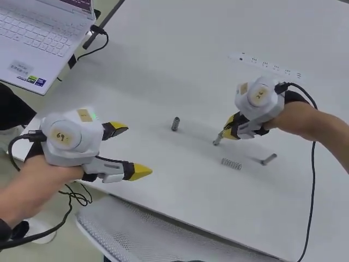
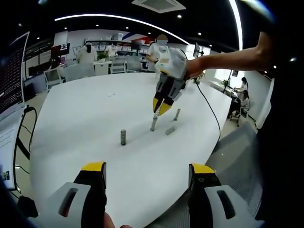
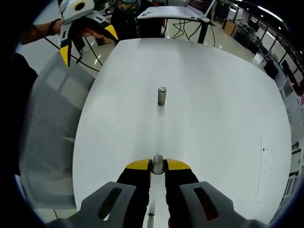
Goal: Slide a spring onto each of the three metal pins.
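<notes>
In the head view, the right gripper [image 1: 224, 134] is pinching the held spring [image 1: 218, 140], whose lower end is touching the white tabletop [image 1: 180, 54]. The left gripper [image 1: 129, 151] is hovering near the front edge with its fingers spread wide, holding nothing. A sprung pin [image 1: 175, 124] is standing upright between the two grippers. A loose spring [image 1: 231, 163] and a bare pin [image 1: 268, 159] are lying near each other, close to the right gripper.

In the left gripper view, the fingers [image 2: 93, 167] are gaping with only tabletop between them. Across from them, the right gripper [image 2: 160, 108] is angling the held spring [image 2: 154, 122] down beside the sprung pin [image 2: 123, 137].

In the right gripper view, the fingers [image 3: 137, 166] are clamping the coil end of the held spring [image 3: 157, 164], nearly meeting around it. I cannot tell whether a pin is sitting inside.

These parts are looking tiny and light. The springs are probably squashing or pinging away under a hard squeeze, so a gentle grip across the middle coils suits them. The smooth pin is likely to roll and is best gripped on its shank near one end.
</notes>
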